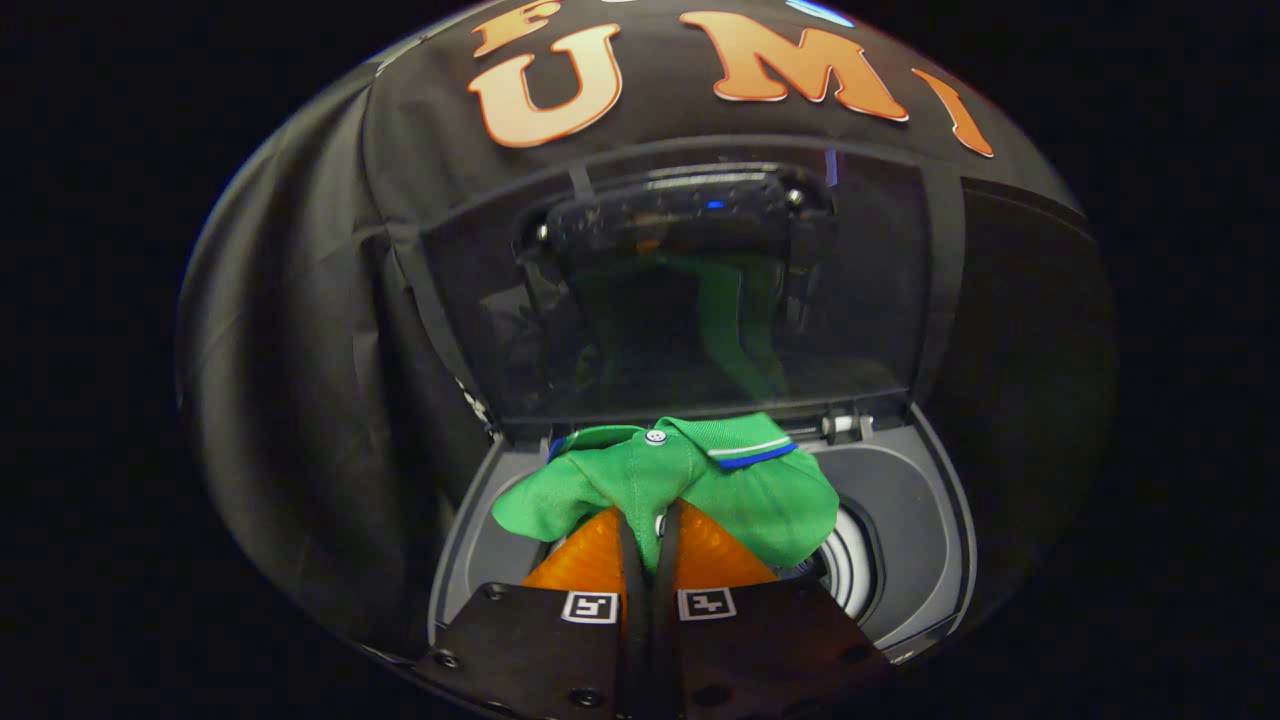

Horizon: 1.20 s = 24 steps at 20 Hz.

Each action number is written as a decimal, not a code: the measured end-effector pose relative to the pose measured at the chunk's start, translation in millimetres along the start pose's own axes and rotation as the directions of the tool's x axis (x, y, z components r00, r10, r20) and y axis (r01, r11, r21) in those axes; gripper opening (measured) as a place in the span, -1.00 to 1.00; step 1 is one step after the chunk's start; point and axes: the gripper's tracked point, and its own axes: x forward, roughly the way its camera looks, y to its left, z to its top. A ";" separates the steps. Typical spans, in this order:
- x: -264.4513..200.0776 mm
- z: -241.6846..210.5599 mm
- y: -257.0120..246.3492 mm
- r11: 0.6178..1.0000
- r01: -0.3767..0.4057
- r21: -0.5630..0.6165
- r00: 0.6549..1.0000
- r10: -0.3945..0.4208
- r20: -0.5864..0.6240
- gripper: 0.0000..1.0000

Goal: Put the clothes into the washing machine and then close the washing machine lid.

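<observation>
A green polo shirt [700, 480] with a white button and a blue-and-white trimmed collar hangs bunched from my gripper [650, 525], whose two fingers are pressed together on a fold of it. The shirt hangs over the round drum opening [850, 565] of a grey top-loading washing machine [915, 500], directly ahead of the fingers. The machine's dark see-through lid [690, 290] stands raised upright behind the shirt and mirrors the green cloth and the gripper. The shirt covers most of the drum opening.
The grey rim [470, 560] of the machine's top curves around the opening on both sides. A lid hinge [845, 425] sits at the back right of the opening. Black booth cloth [300, 350] hangs close behind and left of the machine.
</observation>
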 end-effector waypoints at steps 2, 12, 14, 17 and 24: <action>11.8 -26.6 -0.9 0.999 0.012 -0.044 0.998 -0.015 -0.063 -0.84; 16.4 -103.9 -22.5 0.997 0.078 0.006 0.968 -0.075 -0.239 -0.83; 10.5 -121.6 -27.3 0.996 0.091 -0.002 0.956 -0.088 -0.280 -0.83; 9.2 -116.8 -31.4 0.995 0.101 0.005 0.965 -0.096 -0.242 -0.79; 7.8 -115.1 -40.0 0.995 0.098 -0.018 0.971 -0.099 -0.218 -0.30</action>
